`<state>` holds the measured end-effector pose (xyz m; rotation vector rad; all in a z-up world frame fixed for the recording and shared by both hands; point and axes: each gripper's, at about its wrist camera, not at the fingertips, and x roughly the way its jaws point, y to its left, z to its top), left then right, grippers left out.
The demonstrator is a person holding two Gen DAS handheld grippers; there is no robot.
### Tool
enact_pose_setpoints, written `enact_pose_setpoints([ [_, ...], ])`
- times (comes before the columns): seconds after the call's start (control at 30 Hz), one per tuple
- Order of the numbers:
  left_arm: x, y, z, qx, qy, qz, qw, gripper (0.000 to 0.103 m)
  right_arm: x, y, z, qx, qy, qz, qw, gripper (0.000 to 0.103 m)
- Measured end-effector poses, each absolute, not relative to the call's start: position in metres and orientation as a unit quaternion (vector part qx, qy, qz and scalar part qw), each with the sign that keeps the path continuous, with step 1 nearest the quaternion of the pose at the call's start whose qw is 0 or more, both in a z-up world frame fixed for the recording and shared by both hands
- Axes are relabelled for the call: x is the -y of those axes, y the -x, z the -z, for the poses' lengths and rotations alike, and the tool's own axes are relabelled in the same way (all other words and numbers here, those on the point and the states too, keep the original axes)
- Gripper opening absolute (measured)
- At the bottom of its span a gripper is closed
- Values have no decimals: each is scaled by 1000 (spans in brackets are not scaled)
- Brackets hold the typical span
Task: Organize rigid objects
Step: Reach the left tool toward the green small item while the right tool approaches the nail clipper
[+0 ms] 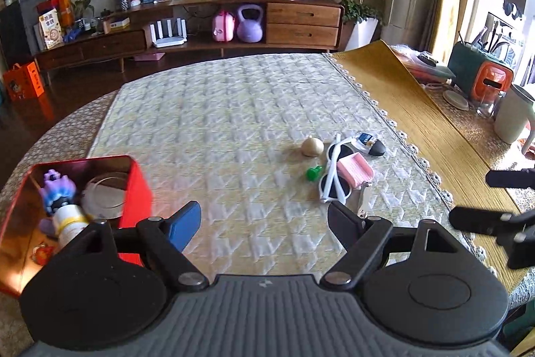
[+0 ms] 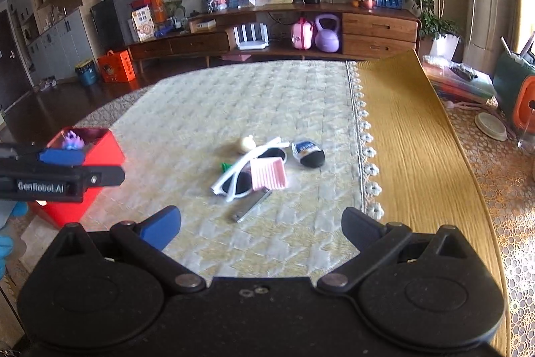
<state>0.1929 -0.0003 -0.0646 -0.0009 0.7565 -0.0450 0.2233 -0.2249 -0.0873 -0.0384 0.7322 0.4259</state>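
Observation:
A red box (image 1: 135,186) stands at the table's left and holds a purple toy figure (image 1: 57,186), a glass dish (image 1: 103,194) and a white bottle (image 1: 72,221); it also shows in the right wrist view (image 2: 97,153). Loose items lie in a cluster: white sunglasses (image 1: 334,186) (image 2: 244,173), a pink ridged tray (image 1: 355,169) (image 2: 269,178), a gold ball (image 1: 312,147), a green piece (image 1: 313,173), a black-and-blue pouch (image 2: 308,154) and a metal strip (image 2: 252,206). My left gripper (image 1: 264,221) is open and empty beside the box. My right gripper (image 2: 260,225) is open and empty, short of the cluster.
A quilted cloth (image 1: 234,122) covers the table, with a yellow mat (image 2: 411,129) to its right. An orange and green appliance (image 1: 481,76), a white jug (image 1: 510,114) and clutter stand at the far right. A wooden sideboard (image 1: 234,25) is beyond the table.

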Motion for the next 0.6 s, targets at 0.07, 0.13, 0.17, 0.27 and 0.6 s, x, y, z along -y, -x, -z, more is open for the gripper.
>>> enact_pose_setpoints([
  [0.07, 8, -204, 70, -372, 0, 26, 928, 83, 223, -226, 96, -363, 22, -210, 908, 102],
  [0.13, 15, -215, 74, -375, -3, 31, 927, 83, 221, -229, 103, -368, 22, -216, 904, 102],
  [0.17, 19, -221, 77, -376, -5, 33, 926, 83, 219, -230, 106, -368, 25, -220, 903, 102],
  [0.27, 29, -238, 84, -380, -11, 38, 924, 83, 212, -236, 113, -371, 35, -228, 899, 102],
  [0.6, 36, -279, 120, -399, -34, 30, 916, 83, 197, -258, 130, -378, 48, -245, 891, 96],
])
